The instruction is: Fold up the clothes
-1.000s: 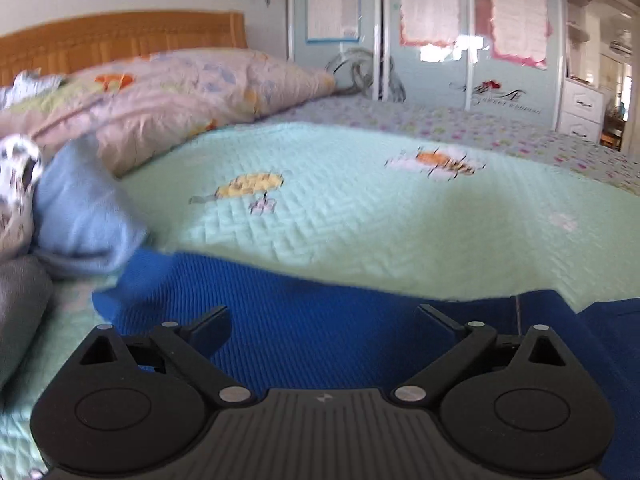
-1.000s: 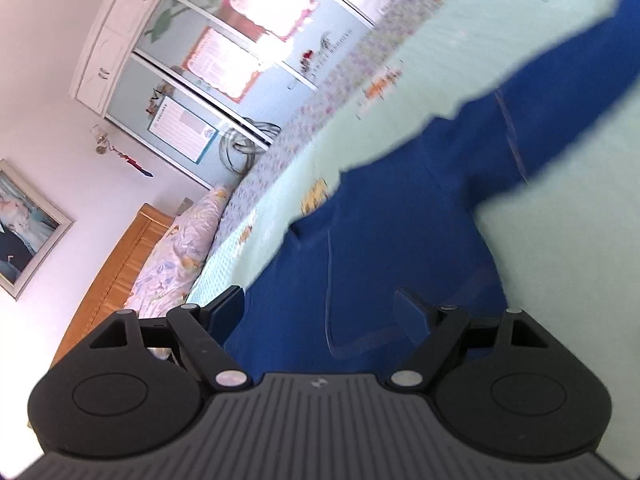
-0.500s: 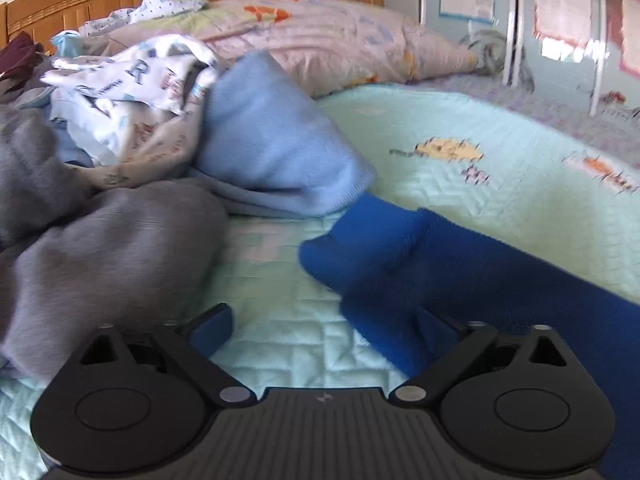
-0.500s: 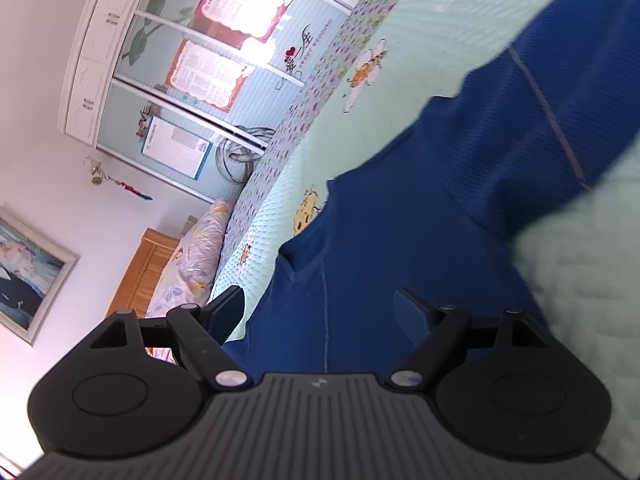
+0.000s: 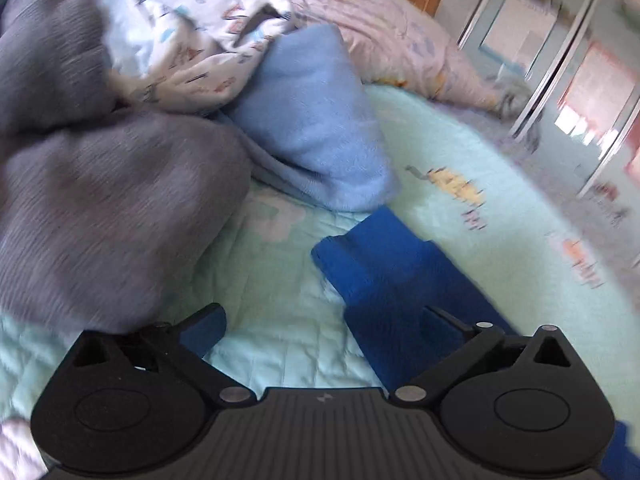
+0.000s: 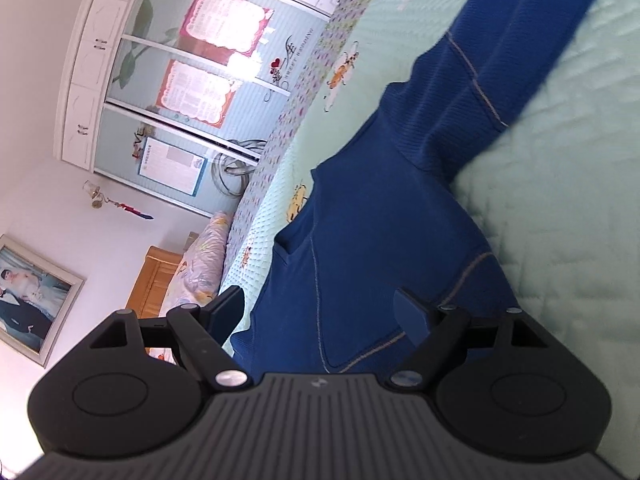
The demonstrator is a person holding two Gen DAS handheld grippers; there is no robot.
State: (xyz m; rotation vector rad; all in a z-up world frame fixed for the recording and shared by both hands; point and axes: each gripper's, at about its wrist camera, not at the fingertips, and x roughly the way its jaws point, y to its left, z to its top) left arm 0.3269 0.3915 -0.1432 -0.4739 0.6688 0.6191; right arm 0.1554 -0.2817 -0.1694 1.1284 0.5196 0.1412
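Note:
A dark blue knit sweater (image 6: 380,220) lies spread on the mint green quilt (image 6: 560,200), one sleeve stretching off to the upper right. In the left wrist view its other sleeve's end (image 5: 384,264) lies flat on the quilt. My left gripper (image 5: 324,316) hovers just short of that cuff. Its jaws are opening wide; the right finger is over the sleeve, the left over bare quilt, and the pads press on nothing. My right gripper (image 6: 320,304) stands open low over the sweater's body, holding nothing.
Left of the sleeve is a pile of clothes: a grey garment (image 5: 100,208), a light blue one (image 5: 316,132) and a white printed one (image 5: 192,32). A flowered pillow (image 5: 384,28) and wooden headboard (image 6: 156,284) lie beyond. A wardrobe (image 6: 180,80) stands past the bed.
The left gripper swung left along the sweater to the sleeve's end and rolled; the clothes pile came into view. The right gripper sank closer to the sweater's body and rolled a little.

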